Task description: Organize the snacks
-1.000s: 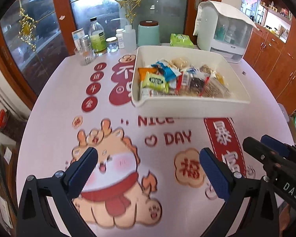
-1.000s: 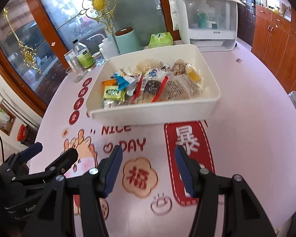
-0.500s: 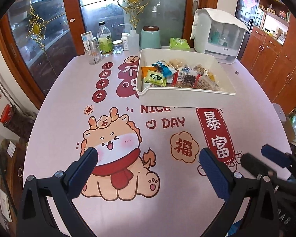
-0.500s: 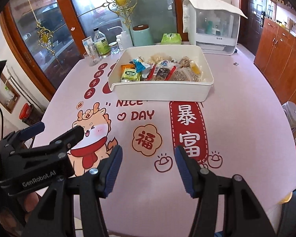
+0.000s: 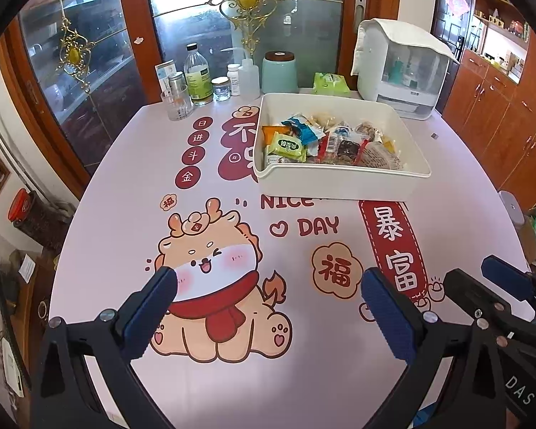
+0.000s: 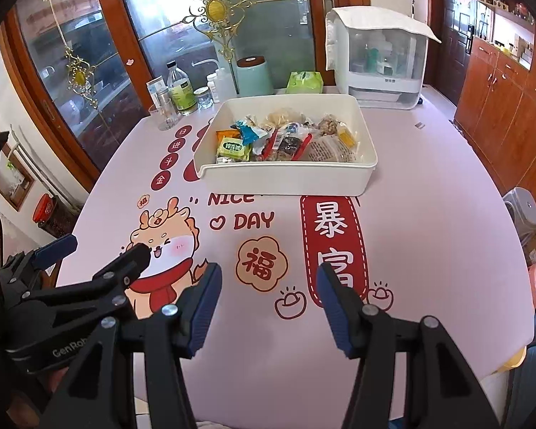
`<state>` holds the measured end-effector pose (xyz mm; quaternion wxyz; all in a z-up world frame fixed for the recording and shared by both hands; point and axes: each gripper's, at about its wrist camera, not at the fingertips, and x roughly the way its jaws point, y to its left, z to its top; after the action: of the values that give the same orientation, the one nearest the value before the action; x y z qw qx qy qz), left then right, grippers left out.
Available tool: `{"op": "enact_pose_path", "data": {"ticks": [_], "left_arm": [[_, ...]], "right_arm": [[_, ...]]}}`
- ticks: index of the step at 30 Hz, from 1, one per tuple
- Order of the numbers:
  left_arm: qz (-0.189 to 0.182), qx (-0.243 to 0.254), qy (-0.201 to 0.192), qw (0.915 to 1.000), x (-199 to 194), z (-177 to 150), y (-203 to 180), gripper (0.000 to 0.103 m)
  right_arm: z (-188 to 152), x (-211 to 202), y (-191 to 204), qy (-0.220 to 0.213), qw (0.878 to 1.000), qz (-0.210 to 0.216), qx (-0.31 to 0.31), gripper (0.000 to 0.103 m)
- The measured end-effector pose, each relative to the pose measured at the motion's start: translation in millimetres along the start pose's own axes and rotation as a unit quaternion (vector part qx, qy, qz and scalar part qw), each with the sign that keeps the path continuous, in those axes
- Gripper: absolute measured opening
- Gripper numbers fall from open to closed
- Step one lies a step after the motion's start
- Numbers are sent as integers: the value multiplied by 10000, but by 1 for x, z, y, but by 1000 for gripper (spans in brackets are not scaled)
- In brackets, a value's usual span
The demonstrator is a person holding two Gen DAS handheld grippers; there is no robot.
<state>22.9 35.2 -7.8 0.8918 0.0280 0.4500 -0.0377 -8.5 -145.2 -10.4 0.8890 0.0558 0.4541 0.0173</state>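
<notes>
A white tray [image 5: 339, 178] stands on the far half of the pink table and holds several wrapped snacks, among them a green packet [image 5: 287, 146] and a blue packet [image 5: 300, 127]. It also shows in the right wrist view [image 6: 286, 178], with the green packet [image 6: 234, 148] at its left. My left gripper [image 5: 268, 287] is open and empty, low over the near table by the cartoon dragon print. My right gripper [image 6: 268, 282] is open and empty, near the table's front edge. Each gripper shows at the side of the other's view.
At the table's far edge stand bottles and jars [image 5: 198, 75], a glass [image 5: 177, 105], a mint canister [image 5: 278, 71], a green tissue pack [image 5: 330, 84] and a white lidded cabinet [image 5: 400, 68]. Wooden cupboards [image 5: 500, 107] line the right wall. Glass doors are behind.
Both grippers have drawn back from the tray toward the near edge of the table and risen, so the tray looks smaller and farther. Both stayed open and empty.
</notes>
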Motion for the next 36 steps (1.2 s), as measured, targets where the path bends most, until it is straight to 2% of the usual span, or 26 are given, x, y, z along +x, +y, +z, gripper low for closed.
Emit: {"op": "enact_pose_path", "data": {"ticks": [36], "left_arm": [[24,-141,284,9995,10,-1,-1,102]], "right_arm": [[0,8,-3,149,9998,145,-36,56]]}}
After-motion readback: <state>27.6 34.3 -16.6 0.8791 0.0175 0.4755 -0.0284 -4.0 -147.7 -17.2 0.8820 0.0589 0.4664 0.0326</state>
